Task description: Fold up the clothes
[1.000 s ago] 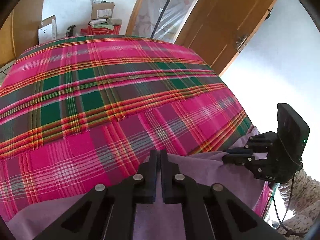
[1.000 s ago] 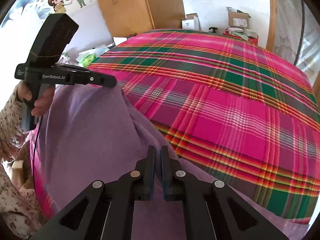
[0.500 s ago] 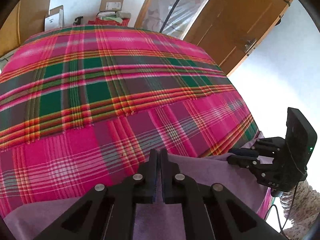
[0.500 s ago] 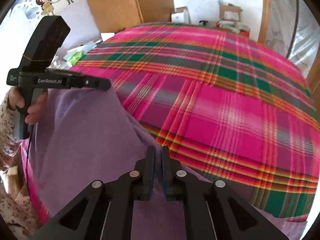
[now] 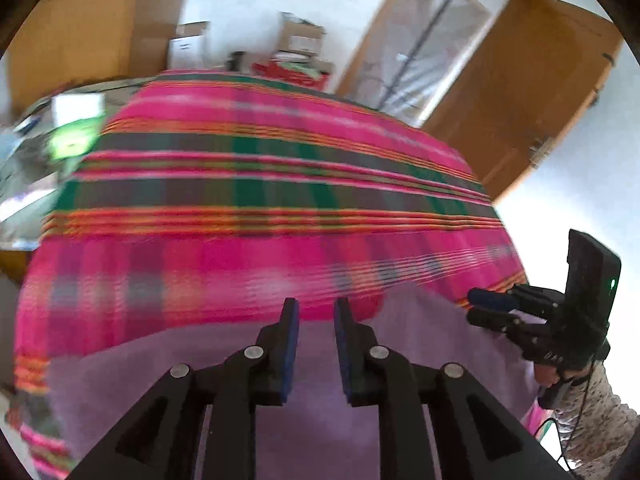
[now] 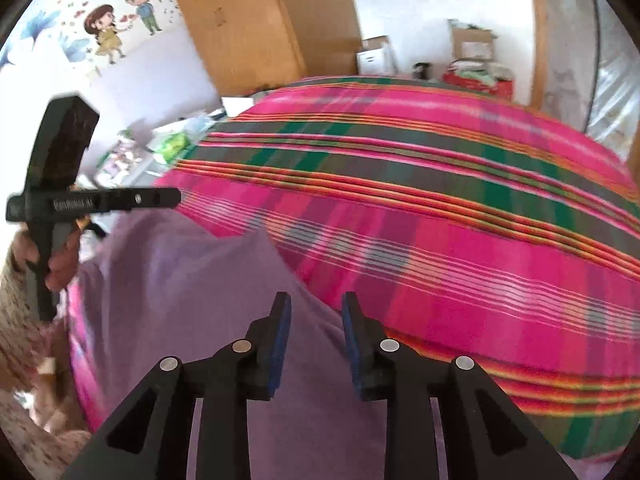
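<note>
Left wrist view shows your left gripper (image 5: 314, 312) gaping over the purple garment (image 5: 320, 432) just below its fingers, while your right gripper (image 6: 314, 312) likewise hangs apart above it on the plaid bed cover (image 6: 440, 208).

Plaid bedspread (image 6: 460, 240); wood wardrobe (image 6: 256, 20); cartoon wall stickers (image 6: 120, 20); boxes (image 5: 300, 34) behind bed.

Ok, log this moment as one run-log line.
left gripper: open | right gripper: open | lilac fabric garment: released, lying on pink plaid bedspread | fold unfinished
</note>
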